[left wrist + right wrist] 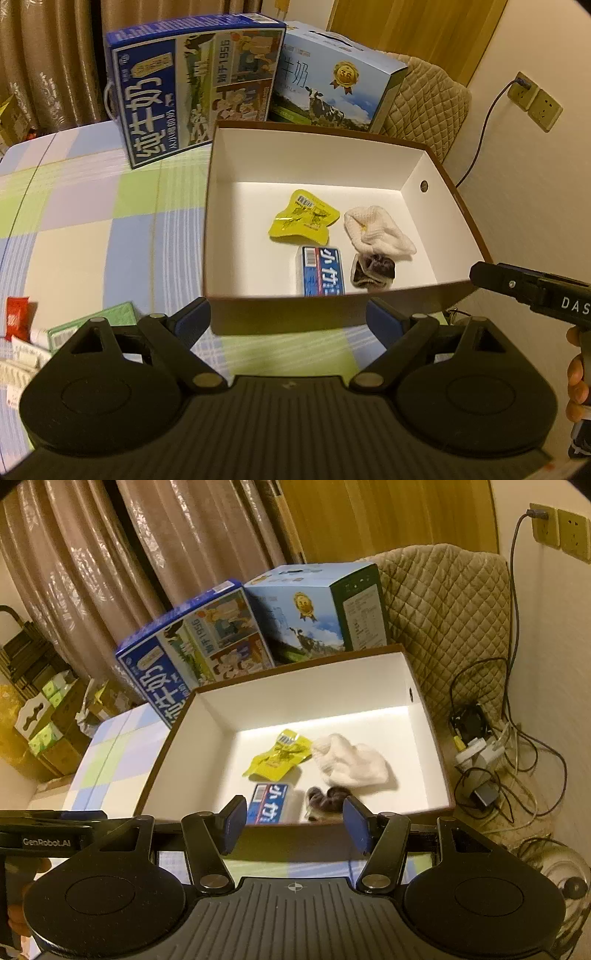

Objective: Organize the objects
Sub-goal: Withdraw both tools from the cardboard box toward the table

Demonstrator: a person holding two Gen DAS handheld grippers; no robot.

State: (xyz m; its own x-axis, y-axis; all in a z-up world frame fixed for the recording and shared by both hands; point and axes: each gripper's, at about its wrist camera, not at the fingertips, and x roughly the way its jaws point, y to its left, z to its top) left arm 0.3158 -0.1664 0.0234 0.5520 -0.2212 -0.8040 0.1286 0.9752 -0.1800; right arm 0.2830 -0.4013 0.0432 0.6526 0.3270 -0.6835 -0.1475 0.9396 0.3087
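A brown box with white inside (317,158) (295,690) stands on the checked tablecloth. In it lie a yellow snack packet (303,218) (279,758), a blue and white tissue pack (322,271) (271,803), a white sock (376,232) (351,758) and a dark rolled sock (375,272) (328,797). My left gripper (288,321) hangs open just before the box's near wall, nothing between its fingers. My right gripper (295,823) is open too, above the near rim, empty. Its body (532,291) shows at the right of the left wrist view.
Two milk cartons, dark blue (192,85) (192,650) and light blue (332,81) (314,609), stand behind the box. A red packet (16,317), a green packet (92,325) and white wrappers lie at the table's left. A quilted chair (443,620), cables and a power strip (480,753) are right.
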